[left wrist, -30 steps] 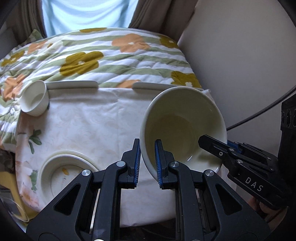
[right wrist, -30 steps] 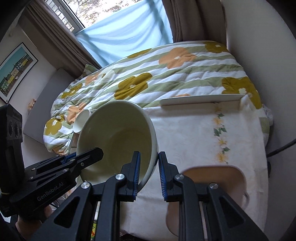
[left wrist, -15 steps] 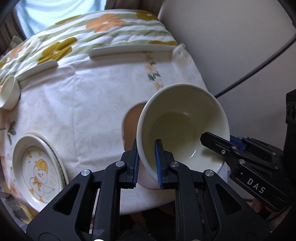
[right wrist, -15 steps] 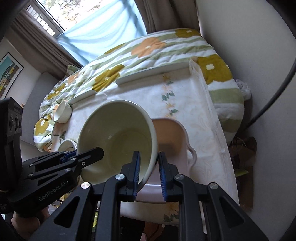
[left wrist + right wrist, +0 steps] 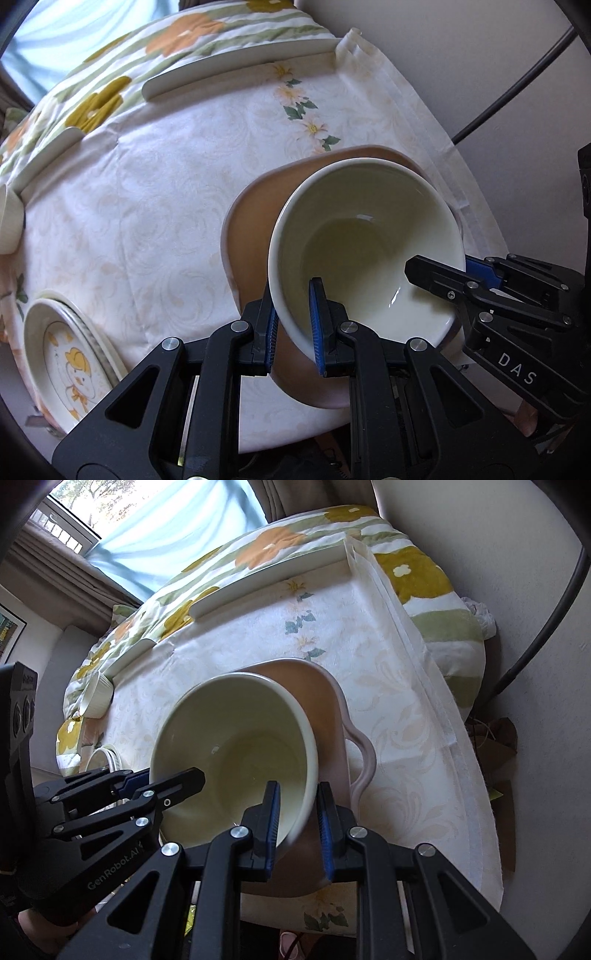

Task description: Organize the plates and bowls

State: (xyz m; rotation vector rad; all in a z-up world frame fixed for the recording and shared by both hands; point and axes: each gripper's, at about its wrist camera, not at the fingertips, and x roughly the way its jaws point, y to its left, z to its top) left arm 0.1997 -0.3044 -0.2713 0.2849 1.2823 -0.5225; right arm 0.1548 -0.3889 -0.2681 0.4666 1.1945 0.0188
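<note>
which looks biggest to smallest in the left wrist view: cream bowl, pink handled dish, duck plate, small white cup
1. pink handled dish, partly hidden
2. cream bowl, nearer the camera, so unsure against the dish
3. duck plate
4. small white cup, cut off at the edge

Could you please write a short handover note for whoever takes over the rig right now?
Left gripper: shut on the near rim of the large cream ceramic bowl.
Right gripper: shut on the opposite rim of the same bowl.
The bowl hangs tilted above the pink handled dish on the white tablecloth.
Done: bowl picked up with both grippers.
Left: set it down, release; the cartoon plate stack and small white cup are untouched.
</note>
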